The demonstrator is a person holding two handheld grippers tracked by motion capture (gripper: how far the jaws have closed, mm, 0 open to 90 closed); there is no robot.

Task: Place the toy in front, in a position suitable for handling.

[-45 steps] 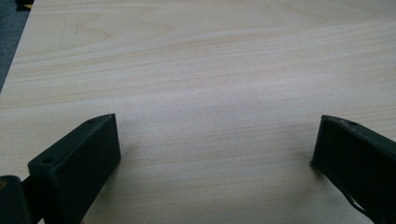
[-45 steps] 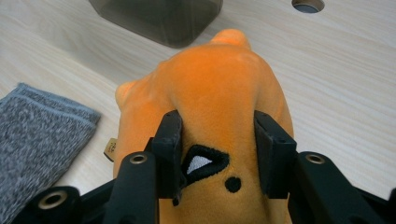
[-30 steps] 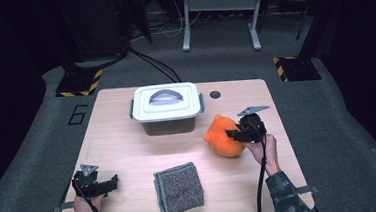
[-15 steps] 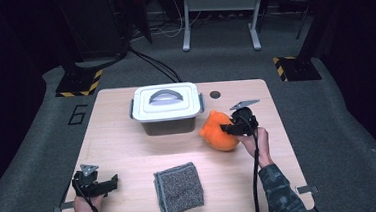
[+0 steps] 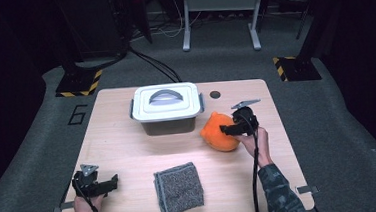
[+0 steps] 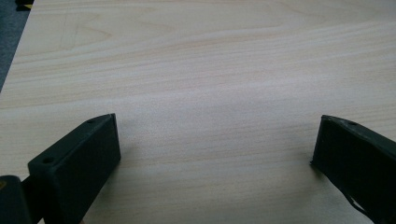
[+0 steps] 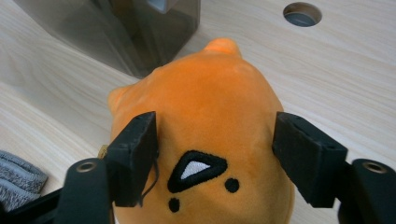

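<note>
Our right gripper (image 7: pixel 215 154) has just been opening: against the frames from a second ago, its fingers (image 7: pixel 135 156) now stand apart on either side of the orange plush toy (image 7: pixel 210 107), which sits between them but looks free of any squeeze. We read this as a release, so the toy rests on the bench (image 5: pixel 128 140) on its own weight. In the high view the toy (image 5: pixel 217 132) has also shifted a little nearer the lidded container (image 5: pixel 166 107) than it was a second ago, and it lies just ahead of our right fingers, close beside the container's near corner. That suggests we have set the toy down by the box and not in it.

The container stands beyond the toy, past our right fingertips, with its white lid and grey handle shut on top; we cannot see whether anything is inside. The toy is outside it. A folded grey cloth (image 5: pixel 178 188) lies on the bench well to the side of the right fingers, between our two hands.

Our left gripper (image 6: pixel 215 158) is released too, its fingers spread wide over bare wood with nothing between them.
</note>
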